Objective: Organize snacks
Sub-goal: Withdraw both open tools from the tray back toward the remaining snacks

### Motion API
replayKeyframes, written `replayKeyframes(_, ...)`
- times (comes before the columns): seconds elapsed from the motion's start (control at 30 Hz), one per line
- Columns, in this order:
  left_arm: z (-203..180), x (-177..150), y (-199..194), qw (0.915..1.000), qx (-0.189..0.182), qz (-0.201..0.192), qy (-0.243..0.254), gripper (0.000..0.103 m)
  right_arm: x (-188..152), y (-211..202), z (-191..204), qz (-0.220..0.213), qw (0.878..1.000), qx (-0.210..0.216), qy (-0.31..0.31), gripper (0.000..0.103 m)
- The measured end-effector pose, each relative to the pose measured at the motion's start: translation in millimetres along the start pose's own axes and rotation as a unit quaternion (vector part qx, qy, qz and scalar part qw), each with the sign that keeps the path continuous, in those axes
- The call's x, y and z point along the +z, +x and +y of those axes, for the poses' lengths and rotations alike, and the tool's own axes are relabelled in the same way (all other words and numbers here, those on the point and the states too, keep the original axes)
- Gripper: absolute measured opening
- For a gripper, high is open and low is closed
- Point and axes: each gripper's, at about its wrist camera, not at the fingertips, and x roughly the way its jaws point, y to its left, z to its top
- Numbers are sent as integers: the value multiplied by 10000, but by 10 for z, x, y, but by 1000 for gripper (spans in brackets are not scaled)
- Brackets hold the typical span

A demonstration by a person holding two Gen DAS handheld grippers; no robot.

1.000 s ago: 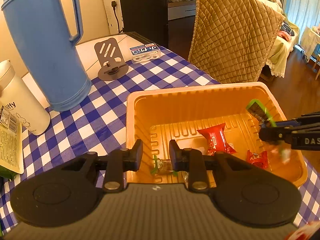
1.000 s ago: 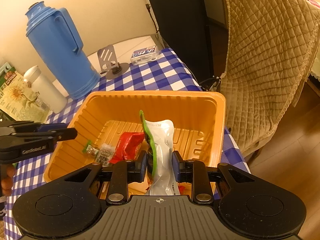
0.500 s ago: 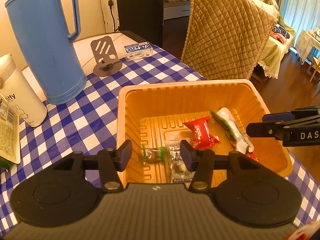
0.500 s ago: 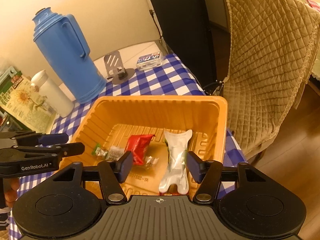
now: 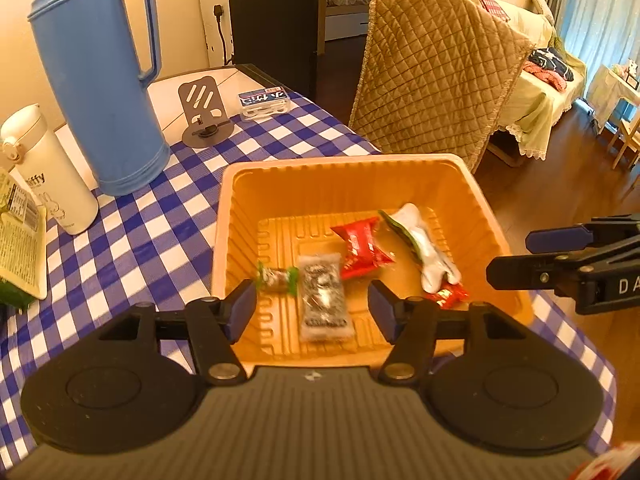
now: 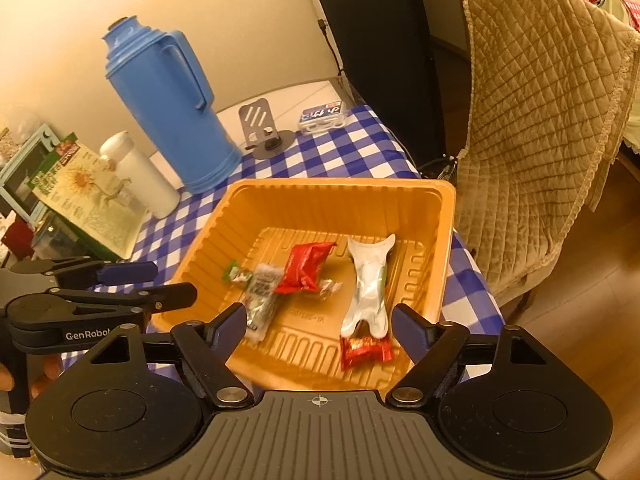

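An orange plastic tray (image 5: 476, 196) (image 6: 446, 240) sits on the checked tablecloth and holds several snacks. A clear pack with black print (image 5: 323, 296) (image 6: 260, 296) lies beside a small green-ended candy (image 5: 276, 278) (image 6: 237, 274). A red pack (image 5: 360, 246) (image 6: 306, 266), a white-and-green pouch (image 5: 424, 248) (image 6: 368, 284) and a small red candy (image 5: 450, 294) (image 6: 366, 350) lie further right. My left gripper (image 5: 312, 308) (image 6: 156, 282) hangs above the tray's near edge, jaws opening, nothing between them. My right gripper (image 6: 318, 326) (image 5: 512, 254) is also opening and empty above the tray.
A tall blue thermos (image 5: 100, 80), a white bottle (image 5: 48, 176), a grey phone stand (image 5: 202, 112) and a small clear box (image 5: 264, 102) stand behind the tray. A printed bag (image 5: 18, 252) lies at the left. A chair with a quilted cover (image 5: 432, 84) is beyond the table edge.
Both grippers have opened and risen back from the tray. The left one let go of the clear pack; the right one let go of the white-and-green pouch, which now lies flat in the tray.
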Motion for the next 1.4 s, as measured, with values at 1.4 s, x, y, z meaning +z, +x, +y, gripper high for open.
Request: replayKeyframes(1.4,-246,-2220,-1675,9810,960,281,-1661,60,-1696,-734,796,720,9884,523,-1226,81)
